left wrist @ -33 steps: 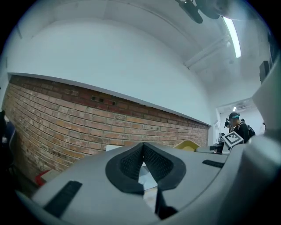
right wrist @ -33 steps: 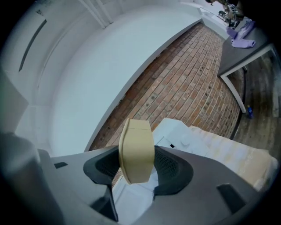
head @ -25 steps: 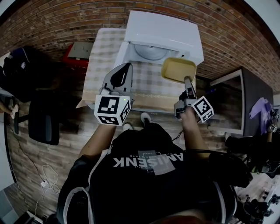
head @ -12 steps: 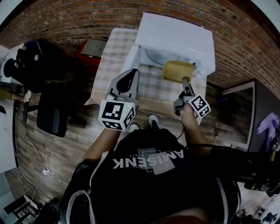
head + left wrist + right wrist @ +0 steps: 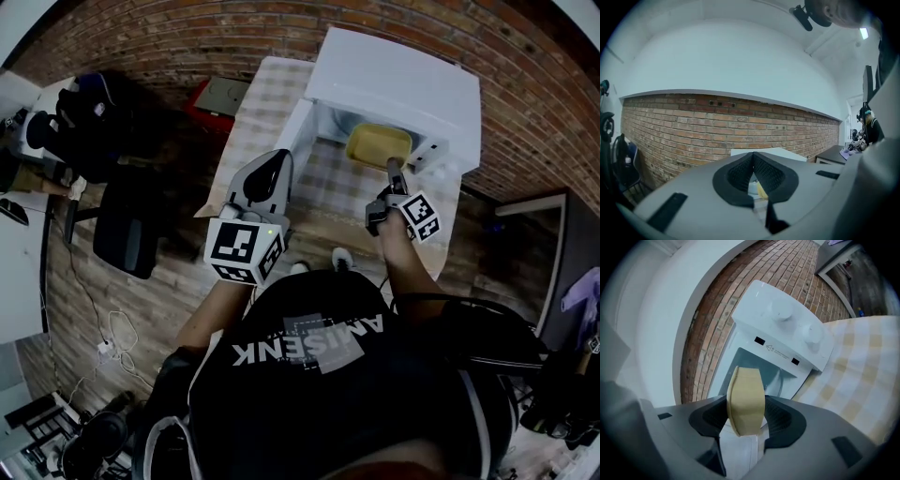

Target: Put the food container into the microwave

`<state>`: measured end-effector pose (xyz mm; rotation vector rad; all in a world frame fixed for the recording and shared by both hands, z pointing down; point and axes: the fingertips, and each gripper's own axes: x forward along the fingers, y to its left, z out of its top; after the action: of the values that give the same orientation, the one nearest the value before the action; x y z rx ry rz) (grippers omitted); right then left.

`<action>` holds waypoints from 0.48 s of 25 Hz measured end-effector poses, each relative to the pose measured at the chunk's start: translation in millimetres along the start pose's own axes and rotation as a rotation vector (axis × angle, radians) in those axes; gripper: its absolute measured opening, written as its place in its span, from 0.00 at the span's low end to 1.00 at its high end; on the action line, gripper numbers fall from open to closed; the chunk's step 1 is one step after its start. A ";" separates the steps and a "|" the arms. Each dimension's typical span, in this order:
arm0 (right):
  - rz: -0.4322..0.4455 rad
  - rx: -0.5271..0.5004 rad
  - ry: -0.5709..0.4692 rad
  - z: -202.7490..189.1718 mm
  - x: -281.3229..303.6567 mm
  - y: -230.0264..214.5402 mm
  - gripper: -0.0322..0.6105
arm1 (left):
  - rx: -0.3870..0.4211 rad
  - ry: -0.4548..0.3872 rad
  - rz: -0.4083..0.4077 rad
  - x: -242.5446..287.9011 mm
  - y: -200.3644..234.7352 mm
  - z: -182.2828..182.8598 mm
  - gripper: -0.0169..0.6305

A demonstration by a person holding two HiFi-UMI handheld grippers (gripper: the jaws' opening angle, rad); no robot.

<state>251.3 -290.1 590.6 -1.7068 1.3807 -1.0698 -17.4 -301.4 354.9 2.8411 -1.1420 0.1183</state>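
The yellow food container point(image 5: 378, 145) is at the mouth of the white microwave point(image 5: 403, 80), whose door point(image 5: 296, 124) stands open to the left. My right gripper point(image 5: 393, 167) is shut on the container's near edge. In the right gripper view the container point(image 5: 745, 385) stands between the pads, in front of the microwave cavity point(image 5: 761, 363) and beside the knob panel point(image 5: 792, 322). My left gripper point(image 5: 264, 176) hangs shut and empty over the table's near left side. In its own view its tips point(image 5: 753, 161) meet and the microwave top point(image 5: 771, 152) lies beyond.
The microwave sits on a table with a checked cloth point(image 5: 267, 89) against a brick wall point(image 5: 141, 37). A red-edged box point(image 5: 220, 94) lies left of the table. A black office chair point(image 5: 127, 230) stands on the wooden floor at the left.
My right gripper has carried the container forward, from in front of the microwave to its opening. The left gripper has kept its pose, and the head has moved closer.
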 end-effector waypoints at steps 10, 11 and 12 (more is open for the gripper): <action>-0.031 0.060 -0.025 -4.7 41.5 -16.7 0.45 | -0.004 0.010 0.068 -6.5 15.0 3.5 0.05; -0.033 0.064 -0.024 -6.3 45.1 -17.3 0.45 | -0.005 0.014 0.069 -6.3 14.1 2.5 0.05; -0.036 0.067 -0.022 -8.0 48.6 -18.0 0.45 | -0.005 0.018 0.072 -6.0 13.6 1.7 0.05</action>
<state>256.2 -334.2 618.5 -1.6954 1.2906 -1.1016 -31.1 -307.2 353.1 2.7894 -1.2397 0.1448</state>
